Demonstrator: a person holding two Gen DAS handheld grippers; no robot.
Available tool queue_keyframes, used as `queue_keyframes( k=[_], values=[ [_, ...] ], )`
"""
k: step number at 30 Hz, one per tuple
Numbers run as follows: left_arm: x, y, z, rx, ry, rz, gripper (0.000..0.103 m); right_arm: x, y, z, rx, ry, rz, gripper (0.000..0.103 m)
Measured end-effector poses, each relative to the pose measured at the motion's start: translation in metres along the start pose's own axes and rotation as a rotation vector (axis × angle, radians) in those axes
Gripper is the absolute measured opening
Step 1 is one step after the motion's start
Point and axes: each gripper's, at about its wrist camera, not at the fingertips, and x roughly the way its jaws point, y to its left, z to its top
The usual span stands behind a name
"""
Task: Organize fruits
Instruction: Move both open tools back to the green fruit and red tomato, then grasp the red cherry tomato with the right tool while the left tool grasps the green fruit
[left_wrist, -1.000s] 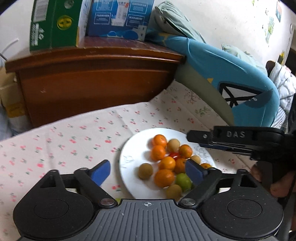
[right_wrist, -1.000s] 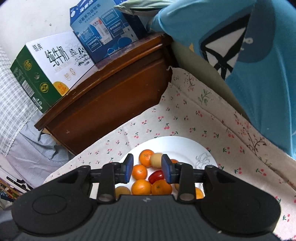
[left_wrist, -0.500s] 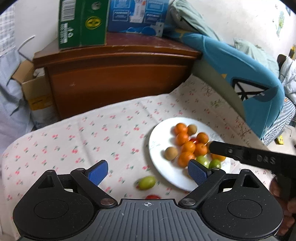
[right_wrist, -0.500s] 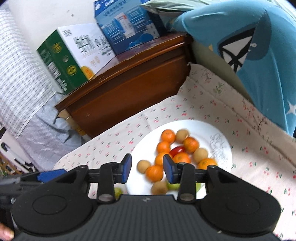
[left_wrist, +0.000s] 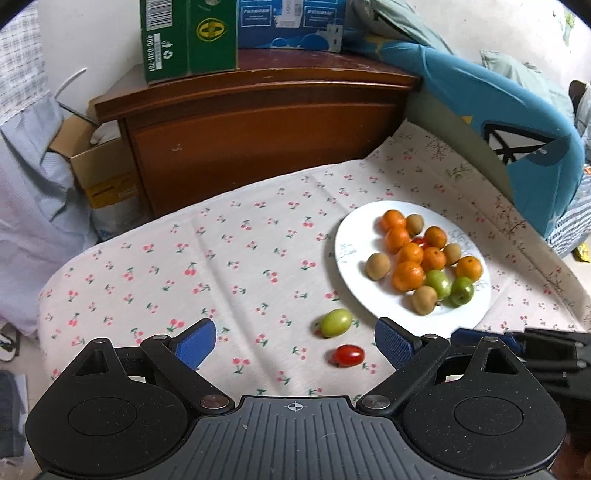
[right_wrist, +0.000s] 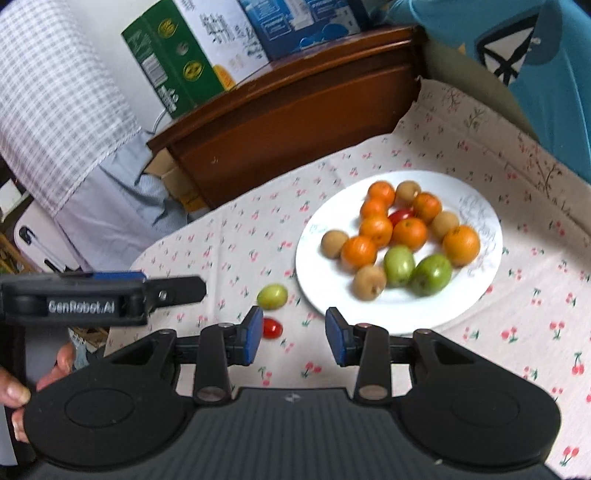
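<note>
A white plate (left_wrist: 351, 254) (right_wrist: 314, 258) holds several small oranges (left_wrist: 407, 276), brown round fruits (left_wrist: 378, 266), two green fruits (right_wrist: 432, 274) and a red tomato (right_wrist: 400, 214). On the cherry-print cloth, just off the plate's near rim, lie one green fruit (left_wrist: 335, 323) (right_wrist: 272, 296) and one red cherry tomato (left_wrist: 348, 355) (right_wrist: 271, 327). My left gripper (left_wrist: 294, 343) is open wide, with both loose pieces just ahead of its jaws. My right gripper (right_wrist: 293, 334) is open with a narrow gap and holds nothing. Its left pad (right_wrist: 253, 332) is beside the tomato.
A wooden cabinet (left_wrist: 258, 122) with green and blue cartons (left_wrist: 188, 37) stands behind the cloth. A blue cushion (left_wrist: 517, 122) lies at the right. The left gripper (right_wrist: 192, 290) and a hand (right_wrist: 18, 398) show at the left of the right wrist view.
Both grippers have drawn back from over the plate toward the near side. The loose green fruit and cherry tomato on the cloth have come into view.
</note>
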Motion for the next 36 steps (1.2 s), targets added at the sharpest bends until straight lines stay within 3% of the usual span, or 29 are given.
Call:
queue_keyframes(
  k=[5,14,18,24,36],
  values=[
    [0.008,0.000,-0.003,0.023,0.032,0.059,0.094,0.007,0.007,-0.010,-0.014,0.030,-0.012,0.039],
    [0.010,-0.002,-0.006,0.049,0.011,0.094,0.094,0.024,0.019,-0.016,-0.060,0.041,-0.004,0.039],
    [0.012,0.006,-0.003,0.015,0.001,0.112,0.094,0.033,0.021,-0.019,-0.072,0.044,-0.001,0.038],
    [0.016,0.020,0.002,-0.066,-0.007,0.100,0.094,0.047,0.025,-0.023,-0.096,0.055,-0.011,0.038],
    [0.028,0.019,0.011,-0.083,-0.006,0.057,0.094,0.058,0.033,-0.027,-0.177,0.031,-0.059,0.038]
  ],
)
